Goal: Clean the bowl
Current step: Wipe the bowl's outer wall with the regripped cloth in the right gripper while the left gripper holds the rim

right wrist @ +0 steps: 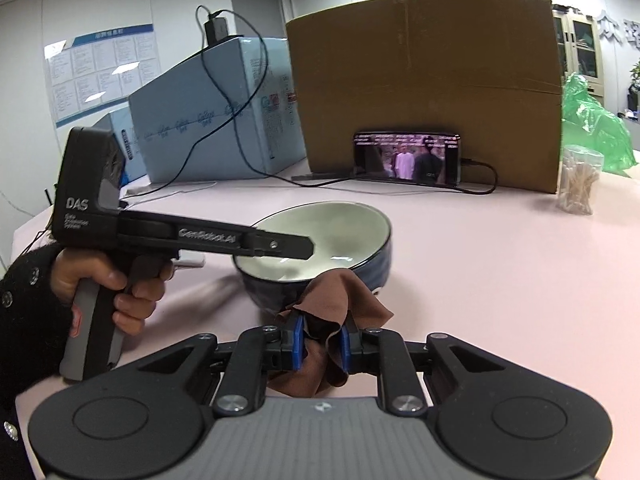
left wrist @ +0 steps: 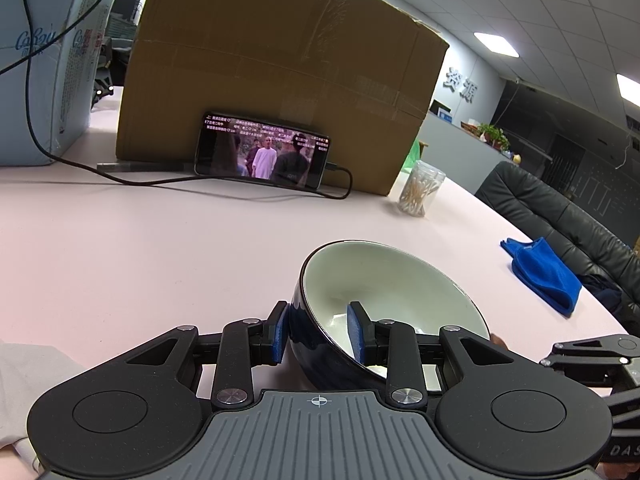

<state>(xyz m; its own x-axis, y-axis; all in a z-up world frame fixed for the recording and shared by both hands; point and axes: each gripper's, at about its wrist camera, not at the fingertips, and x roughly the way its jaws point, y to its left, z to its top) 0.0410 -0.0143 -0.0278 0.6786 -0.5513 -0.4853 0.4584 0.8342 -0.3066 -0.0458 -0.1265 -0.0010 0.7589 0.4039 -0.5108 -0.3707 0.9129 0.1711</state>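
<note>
Pinching the bowl (left wrist: 384,300) by its rim, left gripper (left wrist: 318,330) closed with one finger inside and one outside, tilts it just above the pink table (left wrist: 140,248). Bunching a brown cloth (right wrist: 336,312) tight, right gripper (right wrist: 320,344) hovers just in front of the bowl. Best to keep the bowl steady, push the cloth inside, wipe round. Beyond: phone (left wrist: 262,152), cardboard box (left wrist: 280,60).

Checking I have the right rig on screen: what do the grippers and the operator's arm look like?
Both grippers, left gripper and right gripper, have black linkage arms, blue finger pads and a ribbed grey base. The left's black pistol-grip body reads "DAS" and "GenRobot.AI". The hand wears a black studded sleeve.
</note>
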